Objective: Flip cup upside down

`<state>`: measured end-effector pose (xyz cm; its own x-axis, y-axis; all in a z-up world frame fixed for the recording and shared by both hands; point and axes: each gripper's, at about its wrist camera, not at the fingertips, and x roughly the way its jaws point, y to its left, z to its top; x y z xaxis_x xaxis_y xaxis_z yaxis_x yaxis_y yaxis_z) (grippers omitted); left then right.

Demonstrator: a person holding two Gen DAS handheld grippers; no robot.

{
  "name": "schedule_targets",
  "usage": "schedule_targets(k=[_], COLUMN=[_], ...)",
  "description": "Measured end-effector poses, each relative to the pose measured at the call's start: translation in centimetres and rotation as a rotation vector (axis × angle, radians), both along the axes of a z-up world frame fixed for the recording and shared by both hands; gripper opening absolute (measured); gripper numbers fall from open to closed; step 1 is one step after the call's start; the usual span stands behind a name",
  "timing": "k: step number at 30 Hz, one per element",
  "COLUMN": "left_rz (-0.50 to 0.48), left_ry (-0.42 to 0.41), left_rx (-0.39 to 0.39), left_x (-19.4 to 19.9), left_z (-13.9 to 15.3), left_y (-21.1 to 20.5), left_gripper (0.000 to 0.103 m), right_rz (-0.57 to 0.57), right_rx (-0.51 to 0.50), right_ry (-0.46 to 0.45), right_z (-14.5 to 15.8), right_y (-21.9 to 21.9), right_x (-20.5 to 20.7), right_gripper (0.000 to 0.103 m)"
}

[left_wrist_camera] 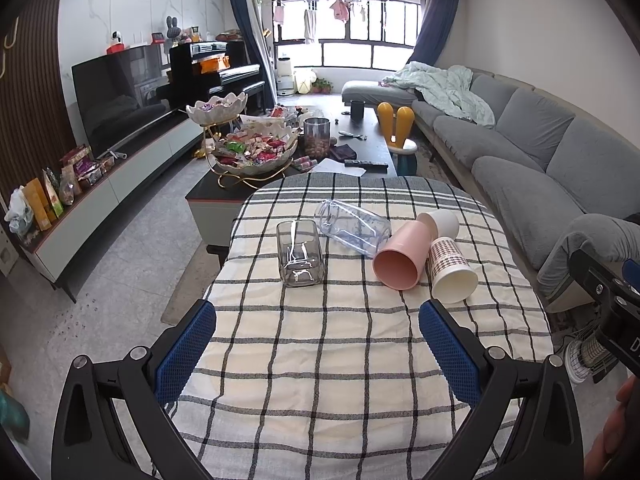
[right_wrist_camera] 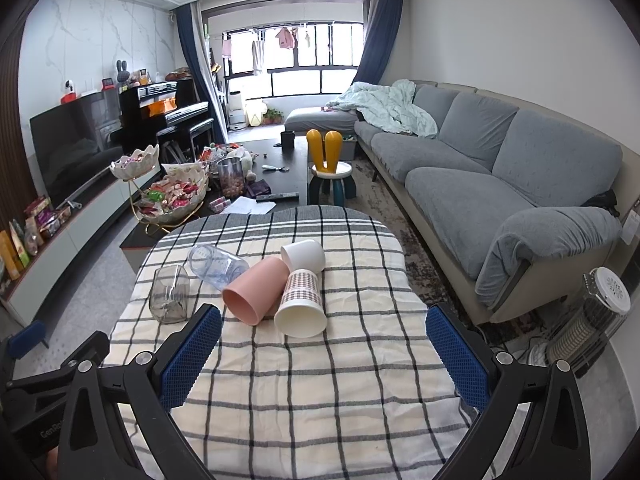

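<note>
Several cups lie on a checked tablecloth. A clear square glass stands upright at the left. A clear plastic cup, a pink cup, a white cup and a patterned paper cup lie on their sides. My left gripper is open and empty, short of the cups. In the right wrist view my right gripper is open and empty, just short of the paper cup, with the pink cup, white cup, plastic cup and glass beyond.
A dark coffee table with snack bowls stands beyond the table. A grey sofa runs along the right. A TV on a low cabinet is at the left. A heater stands on the floor at the right.
</note>
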<state>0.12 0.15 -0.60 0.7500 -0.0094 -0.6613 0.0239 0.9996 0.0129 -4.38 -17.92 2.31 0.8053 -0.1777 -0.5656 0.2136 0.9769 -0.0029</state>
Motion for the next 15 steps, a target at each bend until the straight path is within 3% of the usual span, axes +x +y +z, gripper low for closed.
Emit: schedule_targets(k=[15], left_rz=[0.030], left_ry=[0.005], left_rx=[0.006], left_x=[0.36], left_z=[-0.31], left_y=[0.50], left_gripper=[0.103], right_rz=[0.019], right_rx=[-0.001], right_ry=[0.014], right_z=[-0.28], right_y=[0.63], right_x=[0.96], right_gripper=[0.103])
